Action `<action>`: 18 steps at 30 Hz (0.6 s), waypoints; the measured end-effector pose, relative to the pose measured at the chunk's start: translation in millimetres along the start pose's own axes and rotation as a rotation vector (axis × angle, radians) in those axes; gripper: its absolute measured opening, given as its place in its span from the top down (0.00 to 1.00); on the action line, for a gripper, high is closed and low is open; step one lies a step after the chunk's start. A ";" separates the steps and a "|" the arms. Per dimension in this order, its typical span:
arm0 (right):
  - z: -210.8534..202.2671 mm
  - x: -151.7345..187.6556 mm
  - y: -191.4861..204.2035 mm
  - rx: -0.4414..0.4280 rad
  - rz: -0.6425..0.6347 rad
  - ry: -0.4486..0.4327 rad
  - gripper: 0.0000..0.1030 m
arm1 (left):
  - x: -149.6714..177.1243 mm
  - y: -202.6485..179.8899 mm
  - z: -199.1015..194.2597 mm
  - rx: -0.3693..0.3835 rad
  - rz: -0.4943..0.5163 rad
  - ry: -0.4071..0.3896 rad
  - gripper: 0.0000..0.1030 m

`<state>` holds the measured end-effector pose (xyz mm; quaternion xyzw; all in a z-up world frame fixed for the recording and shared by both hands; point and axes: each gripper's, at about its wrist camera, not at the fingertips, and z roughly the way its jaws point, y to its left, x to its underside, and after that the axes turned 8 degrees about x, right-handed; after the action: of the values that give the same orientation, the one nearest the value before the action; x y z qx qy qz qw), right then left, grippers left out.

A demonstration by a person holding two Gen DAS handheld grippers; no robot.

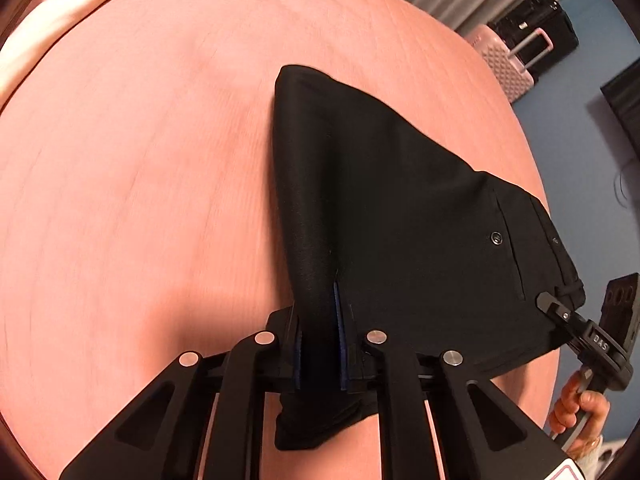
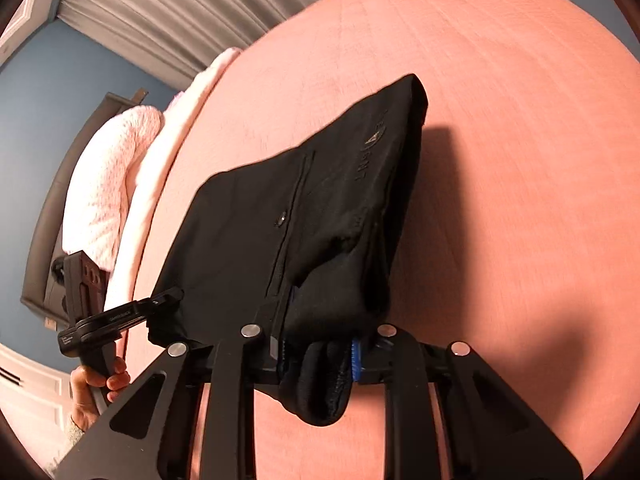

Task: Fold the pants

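Black pants (image 1: 384, 208) — pinched both ends, pink bedspread (image 1: 140, 180)

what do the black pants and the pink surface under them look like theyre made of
Pants: matte black woven cloth, probably a cotton or synthetic blend; it drapes in soft folds, with a small button. Pink surface: seemingly a fabric bed cover, with a fine woven grain and no shine.

A home bedroom is showing here: a wide bed (image 1: 140, 200) under a salmon-pink cover is filling both views. Beyond the bed, grey curtains (image 2: 180, 12) are hanging, suitcases (image 1: 516, 60) are standing beside it, and pale pillows (image 2: 108, 184) are lying at its end.
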<state>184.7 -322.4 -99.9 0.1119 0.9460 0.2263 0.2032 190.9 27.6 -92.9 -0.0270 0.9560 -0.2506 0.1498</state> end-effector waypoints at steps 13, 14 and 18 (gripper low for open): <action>-34.9 85.7 -24.5 0.013 0.066 0.028 0.80 | 94.9 -4.4 -34.1 -0.097 0.045 -0.005 0.88; -37.5 89.3 -25.6 0.014 0.067 0.031 0.80 | 98.1 -4.1 -36.5 -0.096 0.048 -0.002 0.88; -26.4 103.5 -35.1 0.039 0.056 0.053 0.73 | 106.8 -2.9 -27.8 -0.115 0.062 0.016 0.86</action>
<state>76.6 -331.7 -129.5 0.1363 0.9518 0.2161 0.1694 80.7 24.6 -97.6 -0.0040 0.9704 -0.1909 0.1480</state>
